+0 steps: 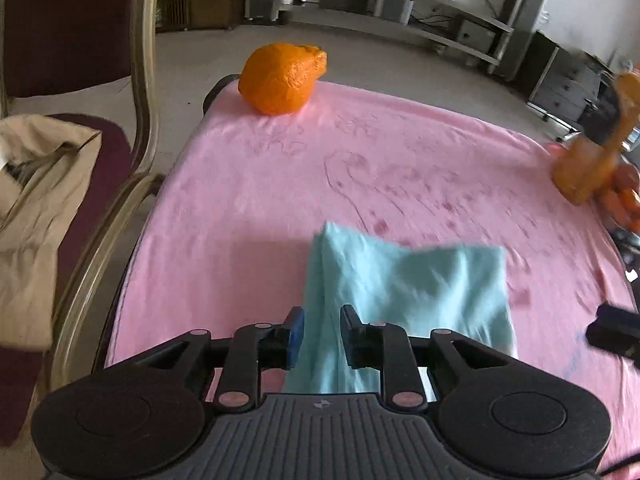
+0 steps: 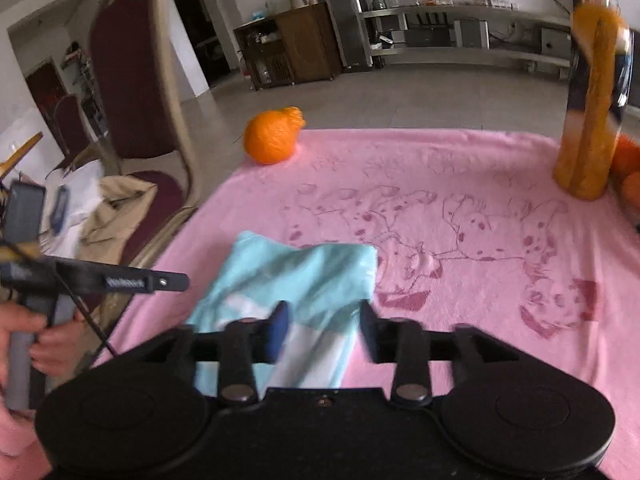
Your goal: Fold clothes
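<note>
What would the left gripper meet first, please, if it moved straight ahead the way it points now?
Probably the light blue garment already lying between the left gripper's open fingers, then the pink blanket beyond; depth is unclear.

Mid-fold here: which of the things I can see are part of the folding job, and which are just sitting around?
Part of the job:
- light blue garment
- left gripper, fingers either side of the garment
- right gripper, fingers apart above it
- pink blanket as folding surface

Just lying about:
- orange bag at the far corner
- orange bottle
- beige clothing on the chair
</note>
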Available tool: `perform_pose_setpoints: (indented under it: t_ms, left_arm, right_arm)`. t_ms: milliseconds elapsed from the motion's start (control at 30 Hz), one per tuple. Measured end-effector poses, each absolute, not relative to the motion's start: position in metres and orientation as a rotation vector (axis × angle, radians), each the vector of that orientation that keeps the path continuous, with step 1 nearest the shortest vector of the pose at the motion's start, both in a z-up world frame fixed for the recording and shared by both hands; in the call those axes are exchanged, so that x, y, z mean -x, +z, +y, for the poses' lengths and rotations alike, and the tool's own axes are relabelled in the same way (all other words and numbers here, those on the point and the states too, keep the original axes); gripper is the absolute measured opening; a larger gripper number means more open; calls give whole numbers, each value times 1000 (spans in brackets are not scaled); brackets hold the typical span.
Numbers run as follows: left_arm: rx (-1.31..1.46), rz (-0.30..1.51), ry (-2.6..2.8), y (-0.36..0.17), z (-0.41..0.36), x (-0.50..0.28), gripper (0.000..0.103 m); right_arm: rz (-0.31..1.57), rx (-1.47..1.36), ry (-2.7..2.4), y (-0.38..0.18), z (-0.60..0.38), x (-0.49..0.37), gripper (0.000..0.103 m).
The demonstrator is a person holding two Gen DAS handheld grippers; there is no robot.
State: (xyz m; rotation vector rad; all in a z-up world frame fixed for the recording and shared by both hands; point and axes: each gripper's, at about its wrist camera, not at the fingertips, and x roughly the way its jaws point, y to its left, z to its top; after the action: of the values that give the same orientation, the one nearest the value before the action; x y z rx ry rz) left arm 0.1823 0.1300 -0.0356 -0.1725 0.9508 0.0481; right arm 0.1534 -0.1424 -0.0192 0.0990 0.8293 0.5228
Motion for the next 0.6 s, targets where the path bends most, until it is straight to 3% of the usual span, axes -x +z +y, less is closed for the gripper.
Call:
perform_pose_setpoints:
  t_ms: [67, 167, 433, 500, 600]
  left_arm:
    - [151, 940, 52, -38, 128, -201, 35]
    - [140, 967, 75, -48, 125, -226, 35]
    - [164, 983, 48, -64, 125, -248, 29]
    - [166, 981, 40, -67, 125, -252, 21]
    - [166, 970, 26, -72, 124, -254, 17]
  right_arm:
    - [844, -167, 493, -42, -148, -174, 50]
    - [888, -302, 464, -65, -155, -201, 48]
    - [880, -392, 464, -89, -153, -242, 47]
    - [893, -425, 463, -95, -153, -250, 45]
    - [909, -431, 455, -102, -149, -259, 43]
